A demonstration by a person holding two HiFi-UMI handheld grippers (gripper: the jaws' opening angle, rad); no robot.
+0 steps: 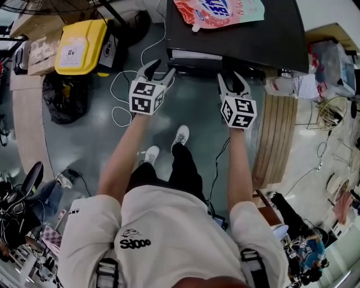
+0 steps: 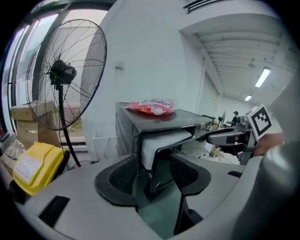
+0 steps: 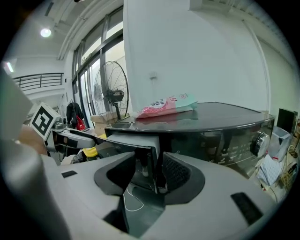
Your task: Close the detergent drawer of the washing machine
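Observation:
The dark washing machine (image 1: 253,39) stands ahead with a pink detergent bag (image 1: 219,11) on its top. Its detergent drawer (image 1: 194,57) is pulled out at the left of the front, white body behind a dark front panel (image 2: 161,161). My left gripper (image 1: 160,68) is open at the drawer's left end, and in the left gripper view the panel's corner stands between the jaws (image 2: 152,173). My right gripper (image 1: 232,79) is open at the drawer's right end; the panel's edge (image 3: 152,161) lies between its jaws (image 3: 147,171), close to the right pad.
A yellow case (image 1: 81,45) and a black bag (image 1: 64,98) lie on the floor to the left, with a white cable (image 1: 118,112) between them and me. A wooden pallet (image 1: 275,135) lies to the right. A standing fan (image 2: 65,75) is left of the machine.

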